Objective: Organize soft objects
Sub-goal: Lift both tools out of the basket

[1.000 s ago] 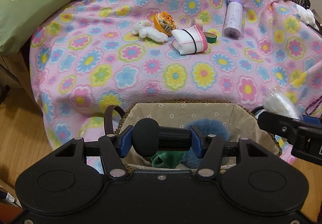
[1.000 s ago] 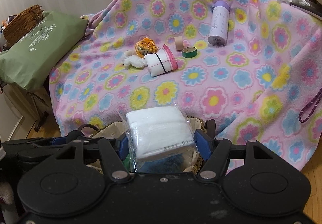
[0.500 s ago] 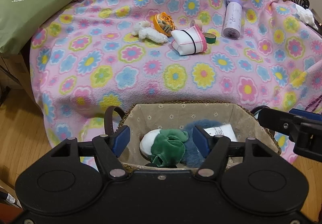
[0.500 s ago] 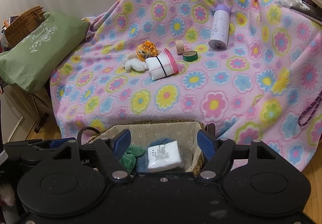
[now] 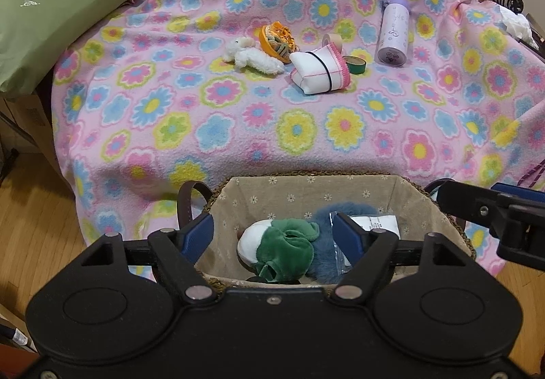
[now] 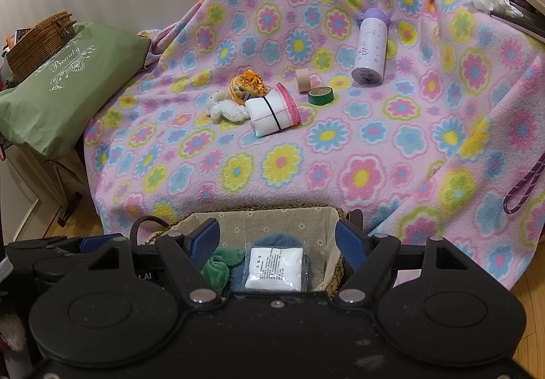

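A fabric-lined woven basket (image 5: 306, 188) (image 6: 265, 225) sits below both grippers. In it lie a green and white soft toy (image 5: 279, 249), a blue furry item (image 5: 323, 242) and a white pad sealed in clear plastic (image 6: 274, 268) (image 5: 374, 224). My left gripper (image 5: 272, 236) hovers over the basket with its jaws opening and nothing between them. My right gripper (image 6: 277, 237) hangs above the packet, its jaws also opening, pads clear of it. On the flowered blanket (image 5: 238, 127) rest a white plush (image 5: 252, 55) and a folded white cloth with pink trim (image 5: 320, 72).
Beside the cloth lie an orange dish of bands (image 5: 277, 38), two tape rolls (image 6: 315, 89) and a purple bottle (image 6: 369, 48). A green pillow (image 6: 64, 86) and a wicker basket (image 6: 41, 38) sit to the left. Wooden floor shows at the lower corners.
The left jaws opened and the dark roll they held dropped out of sight into the basket. The right jaws widened and the white packet fell onto the blue fur.
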Motion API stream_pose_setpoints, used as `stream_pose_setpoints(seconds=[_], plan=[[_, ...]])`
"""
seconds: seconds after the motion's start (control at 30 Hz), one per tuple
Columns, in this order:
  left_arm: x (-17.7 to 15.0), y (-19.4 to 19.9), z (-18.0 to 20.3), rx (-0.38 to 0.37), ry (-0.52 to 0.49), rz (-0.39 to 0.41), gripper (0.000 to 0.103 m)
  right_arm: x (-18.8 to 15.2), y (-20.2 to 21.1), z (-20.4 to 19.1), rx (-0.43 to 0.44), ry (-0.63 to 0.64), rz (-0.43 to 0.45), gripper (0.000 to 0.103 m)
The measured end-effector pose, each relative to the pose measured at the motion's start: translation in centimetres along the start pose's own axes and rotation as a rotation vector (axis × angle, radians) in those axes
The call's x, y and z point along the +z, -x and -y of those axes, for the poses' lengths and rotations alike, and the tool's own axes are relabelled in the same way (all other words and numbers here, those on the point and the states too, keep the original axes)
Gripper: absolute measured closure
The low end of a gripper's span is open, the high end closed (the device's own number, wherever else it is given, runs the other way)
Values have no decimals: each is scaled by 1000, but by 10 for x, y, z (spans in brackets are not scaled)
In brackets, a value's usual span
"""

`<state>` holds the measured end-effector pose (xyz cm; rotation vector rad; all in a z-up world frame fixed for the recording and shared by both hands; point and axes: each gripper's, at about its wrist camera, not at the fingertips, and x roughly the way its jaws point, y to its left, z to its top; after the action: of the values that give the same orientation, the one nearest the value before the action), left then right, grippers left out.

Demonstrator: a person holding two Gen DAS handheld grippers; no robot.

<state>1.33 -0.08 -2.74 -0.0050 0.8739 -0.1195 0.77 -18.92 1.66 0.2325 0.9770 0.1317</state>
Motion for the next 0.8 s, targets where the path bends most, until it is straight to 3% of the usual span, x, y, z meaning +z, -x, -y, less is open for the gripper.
stream_pose_setpoints(seconds=[0.8], plan=[[0,-2,-2,3,-7,-7,25,2,1,2,-1,-7,-4,24]])
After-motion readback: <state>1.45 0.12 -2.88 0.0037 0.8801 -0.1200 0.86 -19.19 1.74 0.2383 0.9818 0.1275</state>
